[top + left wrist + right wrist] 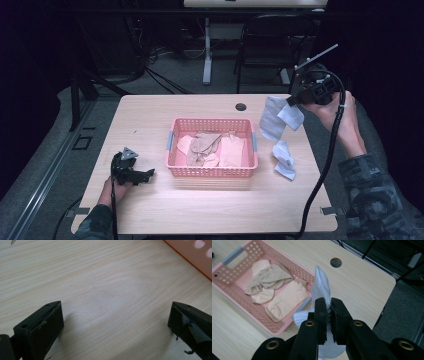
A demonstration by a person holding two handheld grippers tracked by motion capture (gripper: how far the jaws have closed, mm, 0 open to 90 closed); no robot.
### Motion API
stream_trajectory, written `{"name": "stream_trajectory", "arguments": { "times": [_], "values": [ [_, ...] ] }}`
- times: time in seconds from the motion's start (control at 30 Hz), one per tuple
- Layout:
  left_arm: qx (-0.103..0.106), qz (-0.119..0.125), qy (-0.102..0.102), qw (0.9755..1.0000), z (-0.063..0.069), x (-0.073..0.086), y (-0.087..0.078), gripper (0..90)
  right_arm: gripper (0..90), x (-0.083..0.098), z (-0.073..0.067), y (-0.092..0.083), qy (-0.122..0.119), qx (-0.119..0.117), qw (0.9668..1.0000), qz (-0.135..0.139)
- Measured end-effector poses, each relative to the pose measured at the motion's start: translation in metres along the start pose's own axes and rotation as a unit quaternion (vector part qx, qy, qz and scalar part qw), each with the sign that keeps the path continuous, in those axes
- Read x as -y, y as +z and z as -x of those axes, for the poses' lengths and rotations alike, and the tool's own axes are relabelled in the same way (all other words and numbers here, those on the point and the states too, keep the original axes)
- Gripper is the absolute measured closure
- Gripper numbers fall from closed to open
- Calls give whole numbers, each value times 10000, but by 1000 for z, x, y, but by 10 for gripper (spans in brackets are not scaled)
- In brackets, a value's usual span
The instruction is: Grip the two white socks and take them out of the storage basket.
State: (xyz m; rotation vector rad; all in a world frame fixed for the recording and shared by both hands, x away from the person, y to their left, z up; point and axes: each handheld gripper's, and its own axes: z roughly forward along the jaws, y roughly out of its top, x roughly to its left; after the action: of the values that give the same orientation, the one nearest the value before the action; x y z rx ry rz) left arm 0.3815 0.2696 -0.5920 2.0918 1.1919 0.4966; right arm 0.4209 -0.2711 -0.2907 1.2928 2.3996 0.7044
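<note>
The right hand-held gripper (327, 312) is closed tight on a white sock (274, 117), held in the air over the right part of the counter (150, 200), beside the pink basket (212, 172). The left hand-held gripper (115, 322) rests wide open, empty. Next, I think: carry the sock above the basket, then release

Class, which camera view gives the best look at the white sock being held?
The high view: the white sock hangs in full from the right hand-held gripper, above the table. The right gripper view shows it close up, pinched between the jaws, partly hidden. The left gripper view looks at bare tabletop.
</note>
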Motion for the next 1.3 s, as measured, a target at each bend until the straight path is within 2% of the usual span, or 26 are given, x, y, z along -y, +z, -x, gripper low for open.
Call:
{"name": "stream_trajectory", "arguments": {
  "times": [0.17, 0.37, 0.47, 0.93, 0.97, 1.0, 1.07, 1.3],
  "values": [
    [0, 1, -4, 10000, 0, 0, 0, 1, 833, 15, 12, 17, 159, 54, 9997, -189],
    [0, 1, -4, 10000, 0, 0, 0, 1, 833, 32, 24, 46, 369, -40, 9984, -431],
    [1, 1, -3, 10000, 0, 0, 0, 1, 833, 39, 28, 62, 377, -87, 9976, -579],
    [0, 1, -4, 10000, 0, 0, 0, 1, 830, 60, 33, 132, 600, -338, 9923, -1032],
    [0, 2, -5, 10000, 0, 0, 0, 1, 830, 62, 32, 138, 616, -318, 9908, -1159],
    [0, 1, -4, 10000, 0, 0, 0, 1, 830, 63, 32, 143, 602, -298, 9910, -1155],
    [0, 2, -3, 10000, 0, 0, 0, 1, 827, 66, 32, 153, 638, -311, 9890, -1300],
    [0, 1, -5, 10000, 0, 0, 0, 1, 824, 78, 33, 179, 755, -346, 9852, -1501]
  ]
}}
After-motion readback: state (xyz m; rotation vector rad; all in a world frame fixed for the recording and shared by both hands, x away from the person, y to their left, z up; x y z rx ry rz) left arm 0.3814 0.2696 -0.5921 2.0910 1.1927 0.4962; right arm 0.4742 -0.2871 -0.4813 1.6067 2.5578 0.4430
